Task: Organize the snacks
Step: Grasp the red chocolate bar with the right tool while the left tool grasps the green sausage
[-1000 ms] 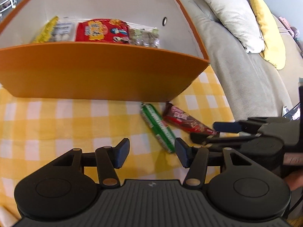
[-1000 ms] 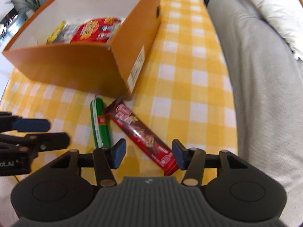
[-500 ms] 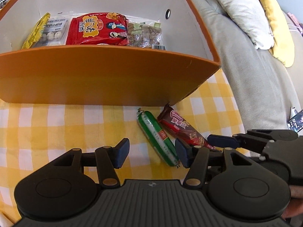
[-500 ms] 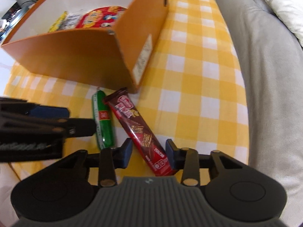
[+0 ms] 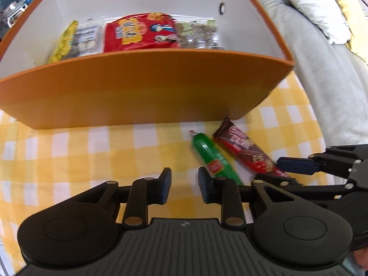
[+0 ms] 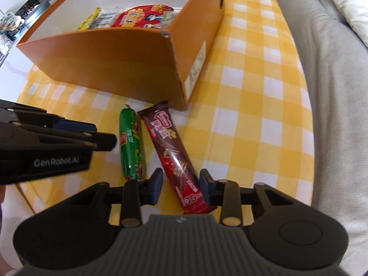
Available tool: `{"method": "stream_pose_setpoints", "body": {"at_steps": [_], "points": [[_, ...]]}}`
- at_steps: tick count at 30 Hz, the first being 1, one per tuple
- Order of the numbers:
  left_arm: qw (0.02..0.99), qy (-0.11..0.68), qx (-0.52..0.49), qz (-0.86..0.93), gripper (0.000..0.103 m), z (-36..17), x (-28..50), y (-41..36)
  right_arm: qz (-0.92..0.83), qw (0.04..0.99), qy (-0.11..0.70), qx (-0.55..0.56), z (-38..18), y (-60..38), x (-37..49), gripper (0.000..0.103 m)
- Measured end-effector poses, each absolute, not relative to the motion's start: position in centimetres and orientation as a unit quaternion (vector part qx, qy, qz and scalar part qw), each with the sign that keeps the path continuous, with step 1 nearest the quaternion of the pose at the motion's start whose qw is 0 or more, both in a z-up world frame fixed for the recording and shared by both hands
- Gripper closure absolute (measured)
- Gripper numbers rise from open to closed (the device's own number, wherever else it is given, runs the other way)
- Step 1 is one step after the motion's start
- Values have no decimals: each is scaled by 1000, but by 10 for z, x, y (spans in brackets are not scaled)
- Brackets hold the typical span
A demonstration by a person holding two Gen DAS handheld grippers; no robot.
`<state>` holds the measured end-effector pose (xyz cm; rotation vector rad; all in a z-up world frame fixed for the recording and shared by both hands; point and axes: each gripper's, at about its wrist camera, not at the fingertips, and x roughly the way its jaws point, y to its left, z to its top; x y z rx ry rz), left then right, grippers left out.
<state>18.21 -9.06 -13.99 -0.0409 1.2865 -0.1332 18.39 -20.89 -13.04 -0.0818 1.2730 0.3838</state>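
Observation:
A green sausage stick (image 6: 131, 142) and a brown-red wafer bar (image 6: 170, 142) lie side by side on the yellow checked cloth, just in front of the orange box (image 6: 103, 55). My right gripper (image 6: 180, 187) straddles the bar's near end with narrow jaws. Its right pad is at the bar's edge, and cloth shows between its left pad and the bar. My left gripper (image 5: 185, 187) points down at bare cloth. Its jaws are closing with nothing between them. The green stick (image 5: 214, 161) lies just right of its right finger, and the bar (image 5: 243, 147) is beyond that.
Inside the box (image 5: 138, 87), a red packet (image 5: 140, 32), a yellow packet (image 5: 62, 43) and clear bags lie against the far wall. A grey sofa (image 6: 333, 92) with cushions (image 5: 306, 4) borders the cloth on the right.
The right jaws narrowed around the bar's near end. The left jaws drew closer together over bare cloth, and the green stick now sits right of them.

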Motion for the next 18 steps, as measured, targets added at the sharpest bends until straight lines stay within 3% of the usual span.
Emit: {"method": "stream_pose_setpoints", "body": {"at_steps": [11, 18], "points": [[797, 601, -22, -57, 74, -145, 177, -71, 195, 794, 575, -29, -131, -205, 186, 70], [797, 601, -15, -60, 74, -152, 175, -74, 189, 794, 575, -56, -135, -197, 188, 64]]}}
